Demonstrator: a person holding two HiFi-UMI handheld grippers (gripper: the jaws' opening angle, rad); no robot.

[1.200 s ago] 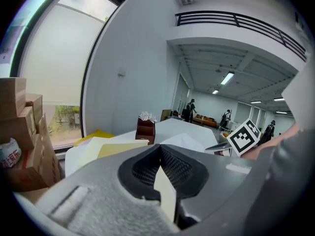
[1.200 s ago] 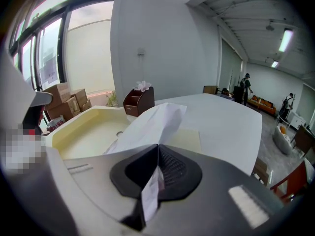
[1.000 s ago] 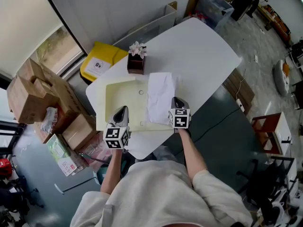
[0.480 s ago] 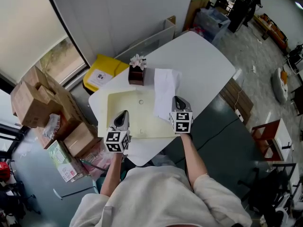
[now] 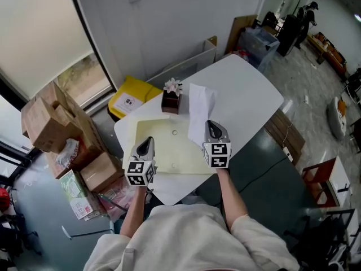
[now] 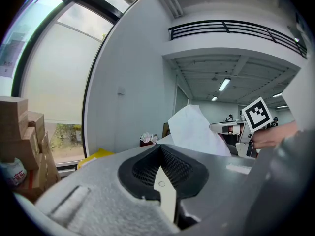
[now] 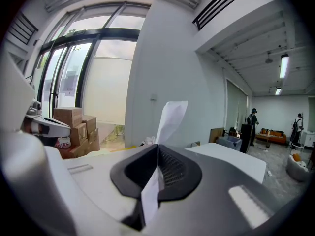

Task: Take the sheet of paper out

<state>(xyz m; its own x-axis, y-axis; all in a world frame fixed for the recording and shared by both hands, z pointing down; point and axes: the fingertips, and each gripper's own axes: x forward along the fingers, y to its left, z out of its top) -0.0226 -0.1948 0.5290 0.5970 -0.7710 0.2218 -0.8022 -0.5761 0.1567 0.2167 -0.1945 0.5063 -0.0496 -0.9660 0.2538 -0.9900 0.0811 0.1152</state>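
Note:
A pale yellow folder (image 5: 166,145) lies on the white table (image 5: 248,89). My left gripper (image 5: 146,140) is shut on the folder's near edge; a cream strip of it (image 6: 165,198) shows between the closed jaws. My right gripper (image 5: 211,124) is shut on the white sheet of paper (image 5: 200,109), which rises from the jaws above the folder's right side. In the right gripper view the sheet (image 7: 170,117) stands upright and slightly curled, with its lower edge pinched in the jaws. The sheet (image 6: 194,132) also shows in the left gripper view, beside the right gripper's marker cube (image 6: 258,114).
A dark brown box with white flowers (image 5: 171,99) stands at the table's far edge, just behind the folder. Cardboard boxes (image 5: 48,120) are stacked on the floor at the left, next to a yellow case (image 5: 132,99). Chairs and furniture stand to the right.
Both grippers have risen, the right one more. The sheet has come up off the folder and now stands steeper, while the folder stays on the table.

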